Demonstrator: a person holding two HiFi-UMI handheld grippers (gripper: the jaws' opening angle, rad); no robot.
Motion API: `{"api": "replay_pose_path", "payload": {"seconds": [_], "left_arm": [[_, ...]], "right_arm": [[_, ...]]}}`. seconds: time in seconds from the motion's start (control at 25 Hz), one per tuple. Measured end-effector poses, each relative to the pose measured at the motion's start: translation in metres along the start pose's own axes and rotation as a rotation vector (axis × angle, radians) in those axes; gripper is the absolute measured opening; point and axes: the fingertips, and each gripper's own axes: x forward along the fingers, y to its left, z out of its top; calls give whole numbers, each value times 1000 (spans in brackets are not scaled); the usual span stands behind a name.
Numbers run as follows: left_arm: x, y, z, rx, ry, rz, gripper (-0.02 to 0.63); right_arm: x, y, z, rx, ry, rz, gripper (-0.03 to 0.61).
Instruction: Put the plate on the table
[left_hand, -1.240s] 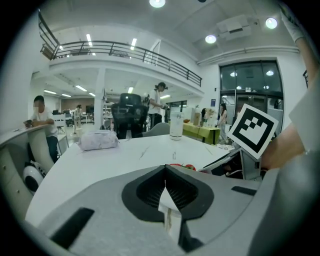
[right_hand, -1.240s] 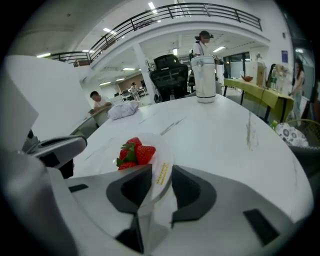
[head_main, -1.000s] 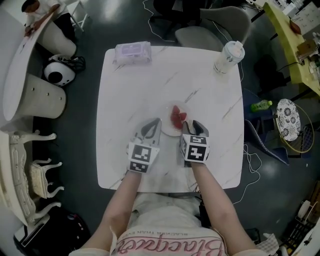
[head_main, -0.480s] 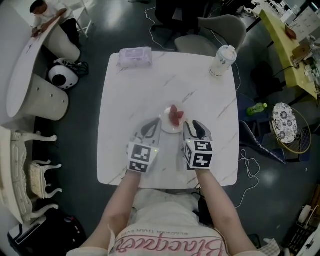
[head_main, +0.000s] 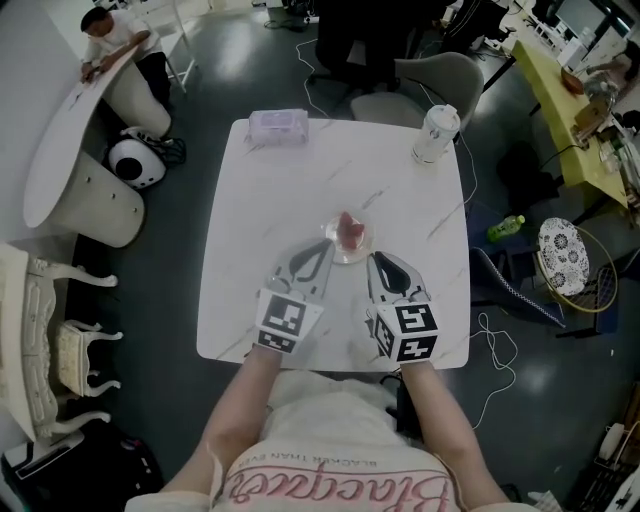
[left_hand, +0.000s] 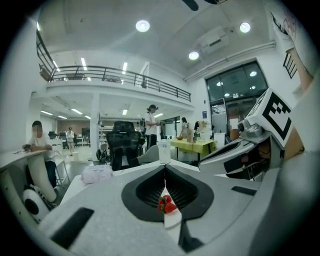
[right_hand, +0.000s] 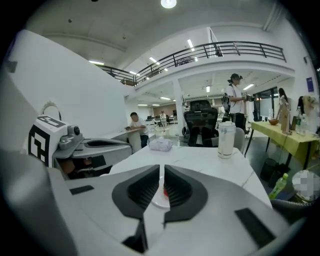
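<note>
A small white plate with red strawberries rests on the white marble table near its middle. My left gripper is shut, with its tips at the plate's left rim and nothing seen gripped. Through its jaws, in the left gripper view, I see the strawberries and the plate. My right gripper lies just right of the plate. Its jaws are closing to a narrow slit with nothing between them. The plate shows just beyond them.
A wrapped tissue pack lies at the table's far left edge. A lidded cup stands at the far right corner. A grey chair sits behind the table. On the floor to the right lies a green bottle.
My right gripper's jaws stood apart beside the plate and have now come together. Both grippers sit slightly back from the plate, which stays on the table.
</note>
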Motion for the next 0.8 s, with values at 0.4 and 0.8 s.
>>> {"api": "replay_pose_path", "payload": {"seconds": [0.4,0.8], "left_arm": [[-33,-28,37,51,-111,15,5],[-48,-43,58,94,-177,19,5]], "right_arm": [[-56,25,47,-72,-272,7,23],[-82,33,61,-113,-382,-1,12]]}}
